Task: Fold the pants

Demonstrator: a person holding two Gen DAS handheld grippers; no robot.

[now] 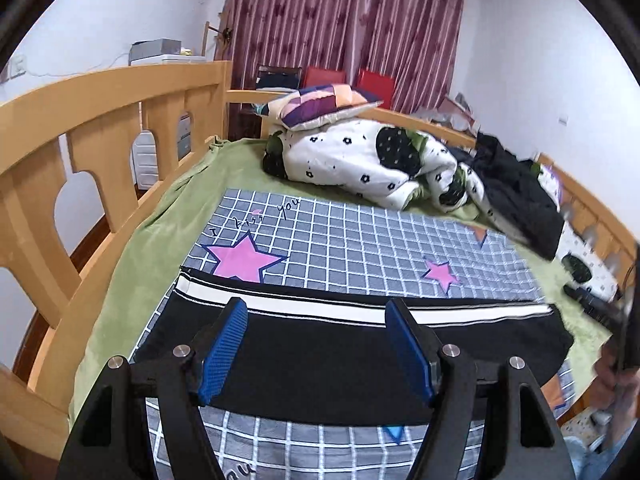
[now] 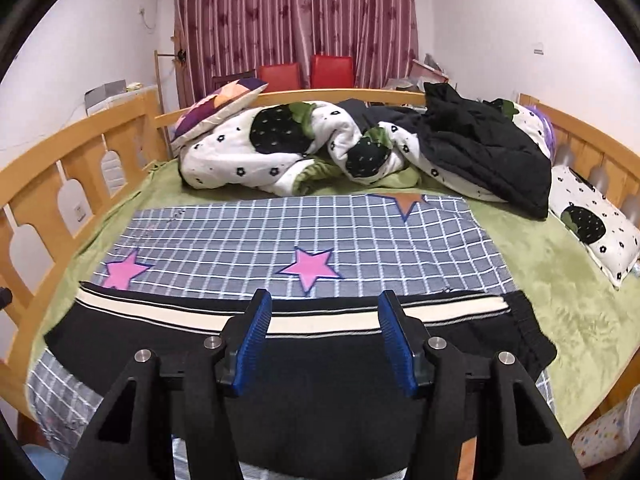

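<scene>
Pants (image 1: 352, 344), black with a white side stripe, are being shown lying flat across the near part of a grey checked sheet (image 1: 360, 240) on the bed (image 1: 120, 264), stripe edge facing away. Their near edge is being hidden behind both gripper bodies, and their right end is seen bunched only in the right wrist view (image 2: 524, 332). The left hand-held gripper (image 1: 316, 348) is being held above the cloth with its blue pads (image 1: 224, 344) spread apart, nothing between them. The right hand-held gripper (image 2: 324, 340) is likewise being held spread over the pants, pinching nothing; whether either is touching the fabric cannot be told. A flowered quilt (image 2: 260, 152) and a dark jacket (image 2: 492, 152) are being seen heaped at the far end, the jacket blurred in the left view. The frame's right edge there is being smeared by motion.
</scene>
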